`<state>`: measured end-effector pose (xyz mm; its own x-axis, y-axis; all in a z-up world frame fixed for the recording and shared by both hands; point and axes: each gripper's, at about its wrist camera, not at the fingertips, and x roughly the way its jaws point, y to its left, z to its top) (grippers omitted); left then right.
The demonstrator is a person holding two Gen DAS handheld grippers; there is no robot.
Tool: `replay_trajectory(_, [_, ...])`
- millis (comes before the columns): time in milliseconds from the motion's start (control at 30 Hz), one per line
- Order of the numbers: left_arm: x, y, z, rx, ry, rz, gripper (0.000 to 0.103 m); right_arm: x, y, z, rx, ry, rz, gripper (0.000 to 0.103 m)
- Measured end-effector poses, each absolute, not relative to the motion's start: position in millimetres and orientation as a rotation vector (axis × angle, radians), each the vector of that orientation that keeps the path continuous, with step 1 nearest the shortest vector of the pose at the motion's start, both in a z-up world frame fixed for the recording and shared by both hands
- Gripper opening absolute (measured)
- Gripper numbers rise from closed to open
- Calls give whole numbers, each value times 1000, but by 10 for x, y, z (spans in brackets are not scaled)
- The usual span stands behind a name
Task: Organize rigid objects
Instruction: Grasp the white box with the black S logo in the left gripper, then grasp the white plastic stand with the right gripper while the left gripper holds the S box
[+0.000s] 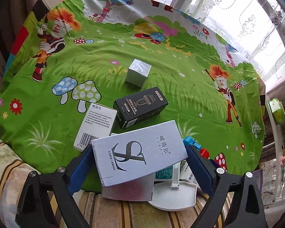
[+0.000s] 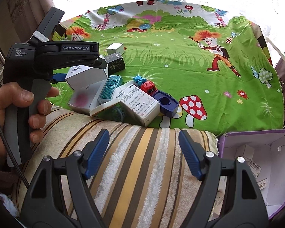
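My left gripper point(image 1: 140, 163) is shut on a white box with a dark logo point(image 1: 138, 152) and holds it above a pile of boxes at the near edge of the green cartoon cloth point(image 1: 180, 87). The same box shows in the right wrist view point(image 2: 85, 76), held by the left gripper point(image 2: 66, 76). My right gripper point(image 2: 144, 152) is open and empty over a striped towel point(image 2: 138, 163). A purple-rimmed cardboard box point(image 2: 256, 171) holding small white boxes stands at its right.
On the cloth lie a black box point(image 1: 140, 107), a silver cube box point(image 1: 138, 72), a white barcode box point(image 1: 96, 125), a teal box point(image 2: 110, 88), a white medicine box point(image 2: 139, 106), a red toy car point(image 2: 148, 87), a blue toy point(image 2: 139, 80) and a dark blue case point(image 2: 166, 103).
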<state>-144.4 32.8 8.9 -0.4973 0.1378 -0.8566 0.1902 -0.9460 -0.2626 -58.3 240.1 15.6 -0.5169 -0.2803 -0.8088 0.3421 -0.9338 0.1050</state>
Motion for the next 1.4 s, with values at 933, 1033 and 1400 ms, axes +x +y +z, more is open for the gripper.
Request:
replay_trajectory(933, [-714,-274,109,1352,627,-2838,95,-1113,1873,-133,1494,-287,-2327,22])
replay_trajectory(1033, [-709,-292,104,1349,642,-2834,95,-1081,1870,-99,1479,-288,-2325,11])
replay_trajectory(1400, [-692,-255,118,1343,613,-2845,95,-880,1976,106,1357,-298,-2376,9])
